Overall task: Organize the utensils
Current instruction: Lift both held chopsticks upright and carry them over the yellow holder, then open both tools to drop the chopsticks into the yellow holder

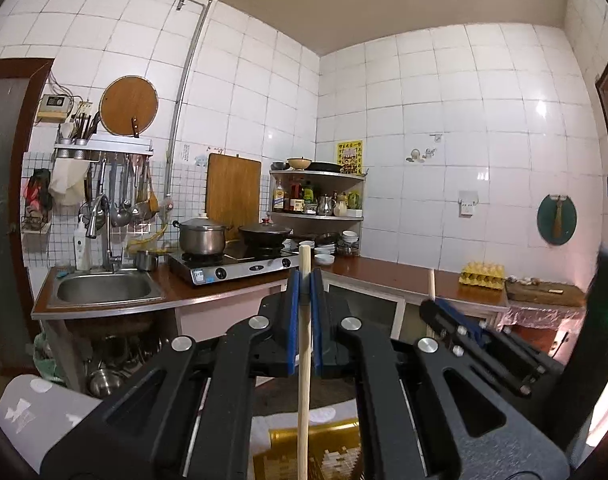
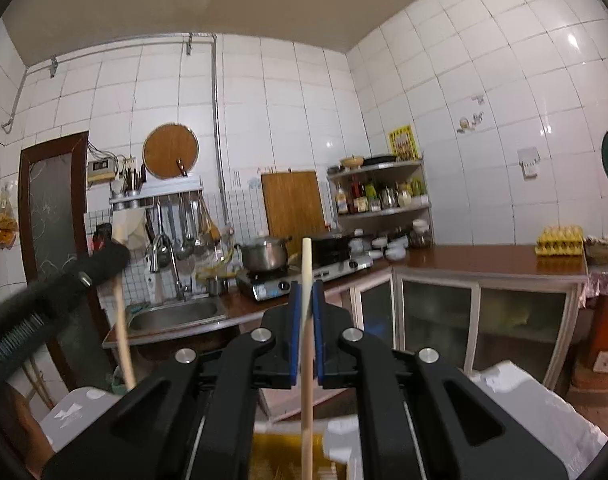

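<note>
Blue-padded left gripper [image 1: 304,280] and right gripper [image 2: 306,292] each pinch one wooden chopstick, raised well above the counter [image 1: 384,276].

Risk: sticks are thin and round, held near mid-length btwn flat pads, so either could pivot or slide out if tilted or bumped (esp. w/ both grippers this close). Left chopstick [image 1: 304,320] and right chopstick [image 2: 306,320] stand near upright, tips up; both grippers point level toward the stove [image 1: 232,268] wall, side by side. Gold box [image 1: 312,452] sits below.

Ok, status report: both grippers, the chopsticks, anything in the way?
Left gripper shut on left chopstick, upright. Right gripper shut on right chopstick, upright. Both held in the air, short of the counter. Nothing blocking.
</note>
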